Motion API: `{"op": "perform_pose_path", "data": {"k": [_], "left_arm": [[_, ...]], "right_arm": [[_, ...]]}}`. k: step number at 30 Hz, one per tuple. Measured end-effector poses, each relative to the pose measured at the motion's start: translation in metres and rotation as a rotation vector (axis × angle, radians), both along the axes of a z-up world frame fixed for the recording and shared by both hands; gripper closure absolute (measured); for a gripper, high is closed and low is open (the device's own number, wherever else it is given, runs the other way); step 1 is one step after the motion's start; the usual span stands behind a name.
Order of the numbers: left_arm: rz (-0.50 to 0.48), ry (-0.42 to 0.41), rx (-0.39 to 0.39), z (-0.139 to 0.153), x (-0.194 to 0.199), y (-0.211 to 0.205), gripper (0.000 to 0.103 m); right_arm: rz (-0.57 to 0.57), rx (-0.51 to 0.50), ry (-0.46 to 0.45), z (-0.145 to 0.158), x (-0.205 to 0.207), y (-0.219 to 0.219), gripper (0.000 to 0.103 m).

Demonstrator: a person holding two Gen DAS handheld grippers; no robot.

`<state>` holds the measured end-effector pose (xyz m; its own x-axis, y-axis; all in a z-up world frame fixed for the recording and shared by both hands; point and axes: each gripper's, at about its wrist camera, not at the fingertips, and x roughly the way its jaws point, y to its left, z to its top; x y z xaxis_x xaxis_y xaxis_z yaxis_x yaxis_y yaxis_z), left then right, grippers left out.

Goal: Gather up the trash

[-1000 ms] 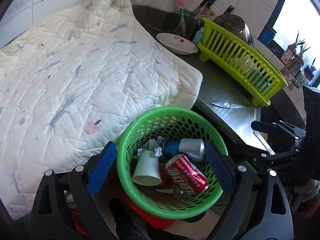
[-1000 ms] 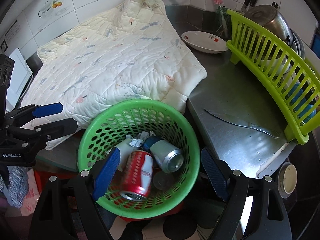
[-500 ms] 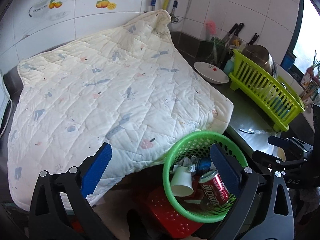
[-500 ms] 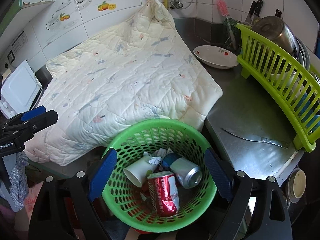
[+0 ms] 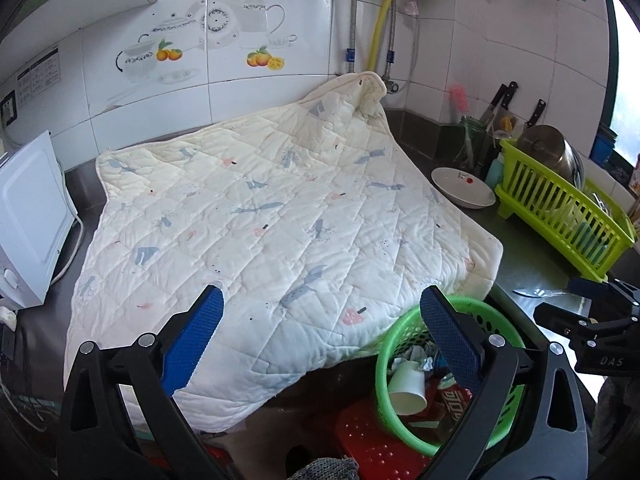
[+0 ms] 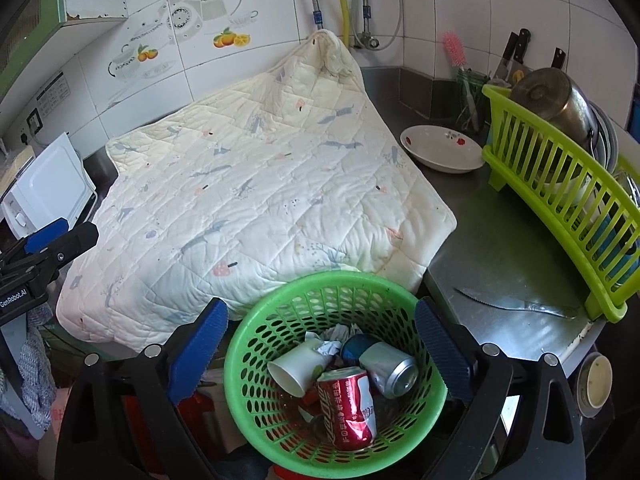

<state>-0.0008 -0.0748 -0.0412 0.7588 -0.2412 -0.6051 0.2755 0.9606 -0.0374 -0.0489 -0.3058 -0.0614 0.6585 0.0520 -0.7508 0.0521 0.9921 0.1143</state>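
A green perforated basket [image 6: 280,300] stands below the counter edge on a red stool [image 5: 360,440]. It holds a red crushed can [image 6: 348,408], a silver-and-blue can [image 6: 384,364], a white paper cup [image 6: 296,368] and crumpled paper [image 6: 330,344]. My right gripper [image 6: 320,344] is open and empty, above the basket. My left gripper [image 5: 320,340] is open and empty, over the front edge of the quilt [image 5: 260,220], with the basket [image 5: 400,328] at its lower right. Each gripper shows in the other's view, the left one [image 6: 52,240] and the right one [image 5: 580,304].
A cream quilted mat [image 6: 248,184] covers most of the steel counter [image 6: 500,240]. A white bowl [image 6: 440,148], a green dish rack [image 6: 560,184] with a pot, knives and a table knife [image 6: 516,302] lie right. A white appliance [image 5: 28,220] stands left.
Both grippers have pulled back and up from the basket. The left one has swung left to face the quilt and wall. The basket's contents have not moved.
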Motion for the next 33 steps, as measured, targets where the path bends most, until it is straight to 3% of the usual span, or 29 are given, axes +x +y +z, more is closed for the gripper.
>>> {"op": "perform_pose_path", "data": {"k": [10, 33], "left_arm": [[0.048, -0.052, 0.003, 0.013, -0.007, 0.005, 0.006], [0.08, -0.064, 0.016, 0.02, -0.01, 0.005, 0.006]], "right_arm": [[0.007, -0.007, -0.058, 0.019, -0.001, 0.008, 0.01], [-0.027, -0.015, -0.081, 0.026, -0.007, 0.006, 0.01]]}}
